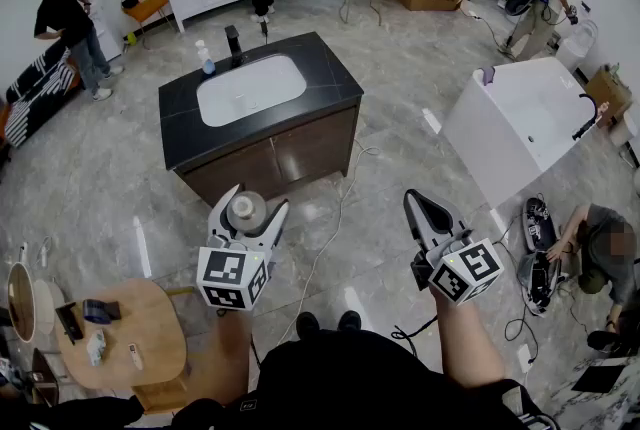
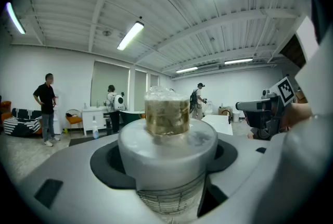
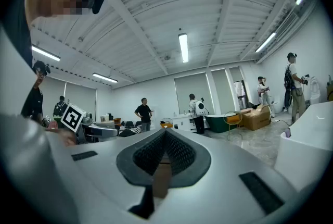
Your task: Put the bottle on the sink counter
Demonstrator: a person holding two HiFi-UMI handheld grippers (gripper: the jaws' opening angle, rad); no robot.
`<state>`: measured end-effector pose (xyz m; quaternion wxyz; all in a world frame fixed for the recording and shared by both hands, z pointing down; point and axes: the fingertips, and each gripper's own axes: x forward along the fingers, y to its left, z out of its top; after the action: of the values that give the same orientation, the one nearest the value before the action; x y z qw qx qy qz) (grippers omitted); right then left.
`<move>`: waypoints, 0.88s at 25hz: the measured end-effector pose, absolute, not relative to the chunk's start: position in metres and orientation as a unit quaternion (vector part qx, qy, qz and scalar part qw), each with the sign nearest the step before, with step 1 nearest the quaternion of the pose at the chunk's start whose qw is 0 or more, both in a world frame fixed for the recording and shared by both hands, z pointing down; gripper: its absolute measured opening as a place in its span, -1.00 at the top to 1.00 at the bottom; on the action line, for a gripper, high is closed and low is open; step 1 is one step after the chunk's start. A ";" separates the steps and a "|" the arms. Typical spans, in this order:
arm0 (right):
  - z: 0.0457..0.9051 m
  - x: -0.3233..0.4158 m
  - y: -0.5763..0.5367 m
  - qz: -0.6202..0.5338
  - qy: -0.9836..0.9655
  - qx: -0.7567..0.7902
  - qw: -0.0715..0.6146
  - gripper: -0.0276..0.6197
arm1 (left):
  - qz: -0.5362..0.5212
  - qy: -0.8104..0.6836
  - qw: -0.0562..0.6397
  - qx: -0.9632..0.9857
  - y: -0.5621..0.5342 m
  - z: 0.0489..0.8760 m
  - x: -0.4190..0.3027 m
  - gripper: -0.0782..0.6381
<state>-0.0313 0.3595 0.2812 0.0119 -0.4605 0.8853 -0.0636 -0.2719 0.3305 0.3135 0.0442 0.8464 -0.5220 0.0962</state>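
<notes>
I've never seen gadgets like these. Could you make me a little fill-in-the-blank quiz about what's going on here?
1. The left gripper holds a ___ between its jaws.
2. The right gripper has its jaws ___, with nothing between them.
3. The dark sink counter has a ___ basin.
Missing words: bottle; shut; white.

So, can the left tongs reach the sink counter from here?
Probably not yet: the left tongs, holding the bottle, hang short of the sink counter. Only floor and a cable lie between.
</notes>
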 end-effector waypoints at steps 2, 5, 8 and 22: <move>0.283 -0.027 0.359 -0.065 0.886 -0.459 0.012 0.88 | 0.099 -0.519 0.043 0.848 0.330 0.314 -0.263 -0.19; 0.288 -0.021 0.358 -0.069 0.887 -0.456 0.013 0.88 | 0.103 -0.517 0.044 0.849 0.328 0.317 -0.252 -0.19; 0.292 -0.016 0.358 -0.071 0.889 -0.452 0.014 0.88 | 0.107 -0.515 0.044 0.849 0.326 0.320 -0.244 -0.19; 0.291 0.042 0.374 -0.072 0.896 -0.437 0.041 0.87 | 0.114 -0.511 0.038 0.851 0.332 0.318 -0.188 -0.19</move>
<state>0.0425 0.3744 0.2910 0.0406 -0.4367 0.8959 -0.0716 -0.1880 0.3317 0.3183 0.0385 0.8511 -0.5110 0.1139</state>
